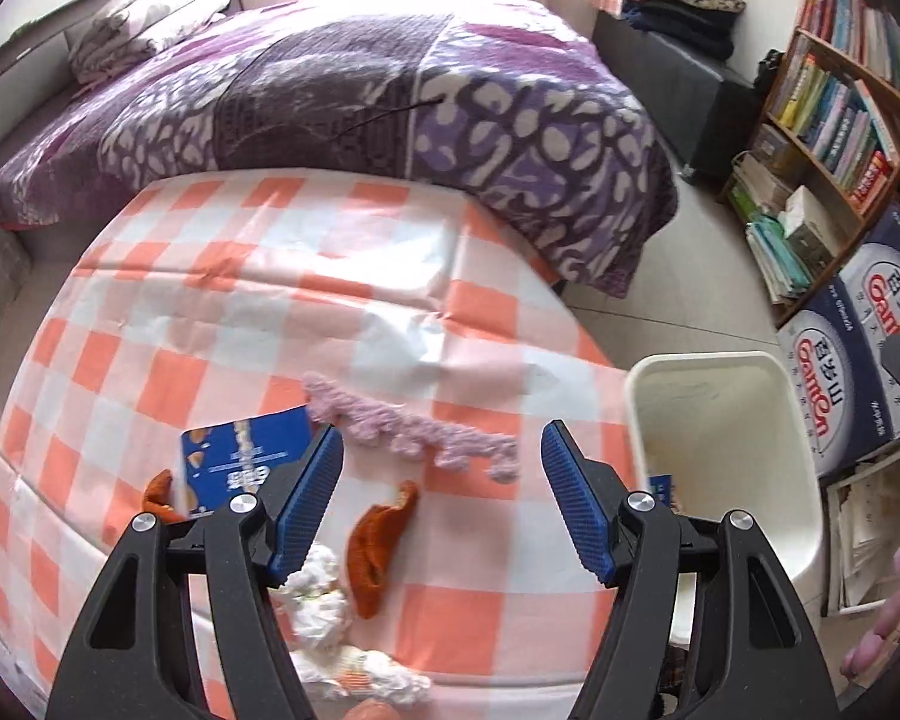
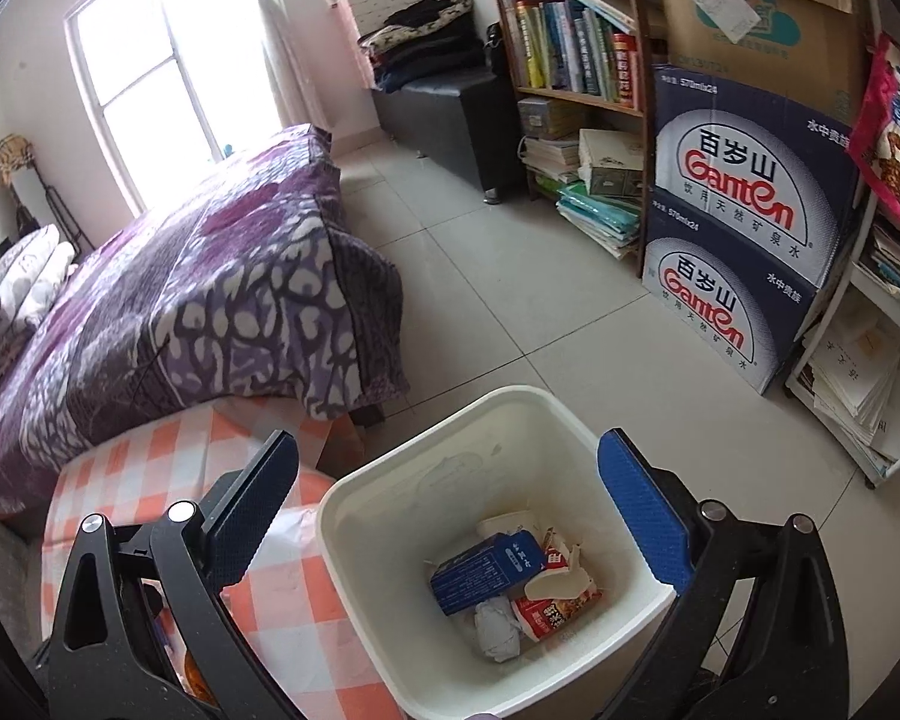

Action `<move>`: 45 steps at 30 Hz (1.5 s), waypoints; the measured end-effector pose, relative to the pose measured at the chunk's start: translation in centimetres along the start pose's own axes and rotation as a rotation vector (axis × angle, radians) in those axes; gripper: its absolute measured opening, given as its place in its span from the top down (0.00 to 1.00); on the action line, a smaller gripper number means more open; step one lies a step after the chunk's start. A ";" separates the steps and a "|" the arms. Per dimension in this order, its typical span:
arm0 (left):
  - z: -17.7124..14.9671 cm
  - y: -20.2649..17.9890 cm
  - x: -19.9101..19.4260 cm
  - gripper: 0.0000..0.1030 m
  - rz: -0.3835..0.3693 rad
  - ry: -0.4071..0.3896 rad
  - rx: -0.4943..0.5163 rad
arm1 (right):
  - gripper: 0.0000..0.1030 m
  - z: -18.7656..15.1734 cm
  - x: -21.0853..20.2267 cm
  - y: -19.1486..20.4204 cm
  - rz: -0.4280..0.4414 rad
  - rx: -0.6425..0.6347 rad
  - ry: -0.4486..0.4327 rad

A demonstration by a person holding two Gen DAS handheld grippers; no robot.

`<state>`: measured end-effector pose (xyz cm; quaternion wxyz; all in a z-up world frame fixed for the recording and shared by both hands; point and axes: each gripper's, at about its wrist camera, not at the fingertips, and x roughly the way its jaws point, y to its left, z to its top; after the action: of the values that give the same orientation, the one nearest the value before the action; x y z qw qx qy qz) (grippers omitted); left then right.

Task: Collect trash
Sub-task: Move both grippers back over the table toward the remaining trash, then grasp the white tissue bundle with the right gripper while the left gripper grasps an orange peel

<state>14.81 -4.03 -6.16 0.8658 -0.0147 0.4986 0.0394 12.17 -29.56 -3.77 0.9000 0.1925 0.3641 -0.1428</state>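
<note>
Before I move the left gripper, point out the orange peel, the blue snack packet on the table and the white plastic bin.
curled orange peel (image 1: 381,546), left wrist view, middle of its outer skin
flat blue snack packet (image 1: 246,462), left wrist view, printed face
white plastic bin (image 2: 354,546), right wrist view, near-left wall

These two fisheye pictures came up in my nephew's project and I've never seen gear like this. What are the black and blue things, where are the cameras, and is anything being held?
They are hand-held tongs, one in each of a person's hands, each with a camera looking along its fingers. The left view shows the left tongs open above a checkered tablecloth with orange peel, crumpled tissue, a blue packet and a fuzzy purple strip. The right view shows the right tongs open over a white bin beside the table, already containing a blue carton and wrappers. Neither holds anything.
</note>
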 end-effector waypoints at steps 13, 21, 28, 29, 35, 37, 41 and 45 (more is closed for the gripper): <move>-2.0 13.9 3.2 0.46 0.108 0.224 -0.229 | 0.07 -4.8 2.2 8.4 0.101 -0.208 0.152; -3.6 18.6 4.4 0.58 0.043 0.309 -0.330 | 0.07 -8.4 2.6 12.9 0.270 -0.426 0.314; -4.4 20.2 4.9 0.60 -0.009 0.328 -0.378 | 0.07 -13.4 1.3 16.4 0.518 -0.741 0.464; -4.4 20.3 4.9 0.60 -0.014 0.326 -0.380 | 0.07 -14.2 1.0 16.8 0.545 -0.780 0.483; -4.9 19.6 5.9 0.67 -0.033 0.358 -0.339 | 0.07 -19.6 -0.5 18.6 0.613 -1.061 0.524; -4.9 19.2 5.7 0.72 -0.015 0.358 -0.311 | 0.07 -20.9 -0.5 18.8 0.605 -1.102 0.525; -5.0 19.6 5.6 0.74 -0.001 0.364 -0.309 | 0.35 -22.4 -0.1 19.1 0.605 -1.131 0.566; -5.3 20.4 5.2 0.74 0.014 0.355 -0.317 | 0.56 -22.2 -0.9 19.1 0.658 -1.104 0.586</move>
<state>11.14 16.22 -13.01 0.7513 -0.1537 0.6306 0.1197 5.84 -2.54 -13.18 0.7275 -0.1616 0.5336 0.3999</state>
